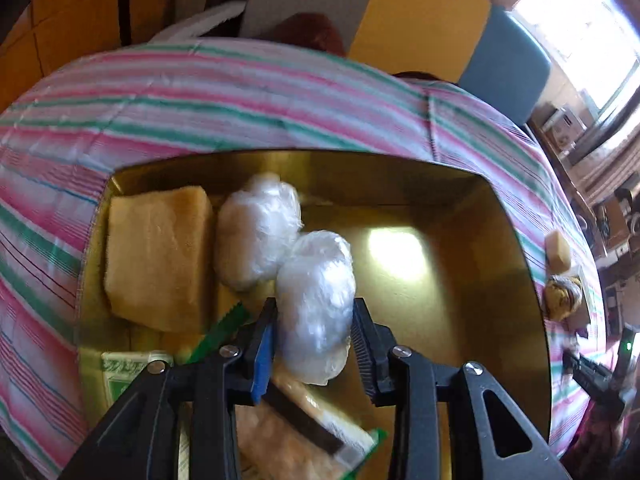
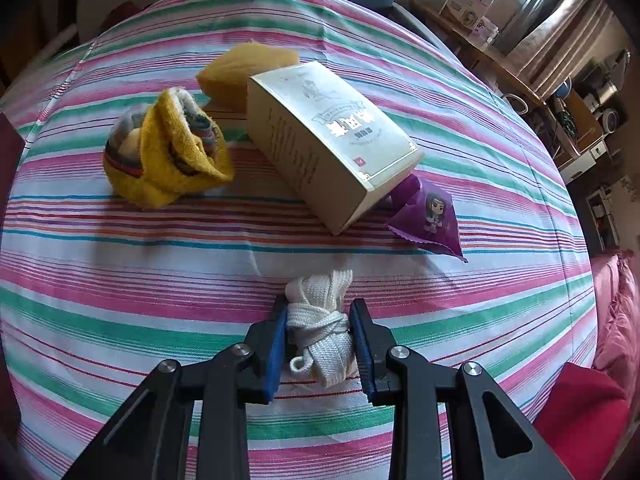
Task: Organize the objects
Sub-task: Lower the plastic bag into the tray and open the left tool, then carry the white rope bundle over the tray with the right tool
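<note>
Plastic-wrapped bundle [image 1: 314, 312] is lying lengthwise between the left tool's [image 1: 313, 342] loosened jaws, over the gold box [image 1: 460, 280] at lower centre; the right tool [image 2: 319, 342] is gripping a knotted white cord [image 2: 322, 330] above the striped table [image 2: 160, 280].

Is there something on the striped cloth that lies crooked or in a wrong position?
Yes. The pale box is askew: one end rests on the purple packet, so it sits tilted rather than flat on the striped cloth. Nothing looks spilled or damaged.
</note>
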Tool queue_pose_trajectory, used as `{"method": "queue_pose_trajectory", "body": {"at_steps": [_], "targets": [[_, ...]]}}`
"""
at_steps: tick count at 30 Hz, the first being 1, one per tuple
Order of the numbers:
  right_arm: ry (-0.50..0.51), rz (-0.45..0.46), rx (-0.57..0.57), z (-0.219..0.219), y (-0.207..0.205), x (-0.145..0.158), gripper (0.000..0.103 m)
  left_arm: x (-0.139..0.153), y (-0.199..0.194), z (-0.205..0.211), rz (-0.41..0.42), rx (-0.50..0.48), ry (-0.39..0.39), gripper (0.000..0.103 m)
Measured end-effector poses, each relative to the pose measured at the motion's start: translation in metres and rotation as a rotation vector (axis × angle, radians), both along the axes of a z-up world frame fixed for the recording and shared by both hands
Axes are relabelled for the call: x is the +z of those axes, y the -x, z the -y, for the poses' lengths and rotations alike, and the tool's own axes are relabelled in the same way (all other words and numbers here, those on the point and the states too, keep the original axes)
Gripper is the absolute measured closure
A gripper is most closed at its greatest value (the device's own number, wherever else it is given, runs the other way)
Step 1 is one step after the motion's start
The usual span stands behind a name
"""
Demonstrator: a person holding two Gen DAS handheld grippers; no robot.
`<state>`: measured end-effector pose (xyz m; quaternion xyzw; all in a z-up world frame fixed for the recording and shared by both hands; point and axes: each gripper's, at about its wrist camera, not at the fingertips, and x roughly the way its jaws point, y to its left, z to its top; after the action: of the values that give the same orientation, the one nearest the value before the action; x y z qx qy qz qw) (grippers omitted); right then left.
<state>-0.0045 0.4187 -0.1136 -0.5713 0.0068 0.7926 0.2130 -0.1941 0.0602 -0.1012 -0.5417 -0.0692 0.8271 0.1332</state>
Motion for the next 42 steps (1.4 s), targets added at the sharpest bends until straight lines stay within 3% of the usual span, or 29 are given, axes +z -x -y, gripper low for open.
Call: {"method": "queue_pose_trajectory", "body": {"at_steps": [5, 11, 15, 19, 25, 35, 42], "targets": [[0.004, -0.001, -0.002, -0.001, 0.001, 0.001, 0.072, 0.011, -0.004, 0.008, -0.030, 0.016, 0.011, 0.051], [-0.002, -0.001, 0.001, 0.000, 0.002, 0.001, 0.071, 0.038, -0.035, 0.024, -0.106, 0.041, 0.011, 0.050], [-0.016, 0.001, 0.008, 0.000, 0.003, 0.000, 0.071, 0.060, -0.086, 0.027, -0.218, 0.016, 0.011, 0.050], [-0.041, 0.006, 0.024, 0.005, 0.003, 0.000, 0.072, 0.068, -0.128, 0.017, -0.298, -0.038, 0.091, 0.050], [-0.056, 0.004, 0.030, 0.004, 0.002, -0.001, 0.072, 0.066, -0.160, 0.017, -0.277, -0.057, 0.050, 0.050], [-0.089, 0.001, 0.040, 0.011, -0.001, 0.001, 0.073, 0.059, -0.172, 0.019, -0.279, -0.040, 0.119, 0.050], [-0.088, -0.013, 0.034, 0.018, -0.006, 0.003, 0.073, 0.053, -0.174, 0.027, -0.267, -0.038, 0.121, 0.050]]}}
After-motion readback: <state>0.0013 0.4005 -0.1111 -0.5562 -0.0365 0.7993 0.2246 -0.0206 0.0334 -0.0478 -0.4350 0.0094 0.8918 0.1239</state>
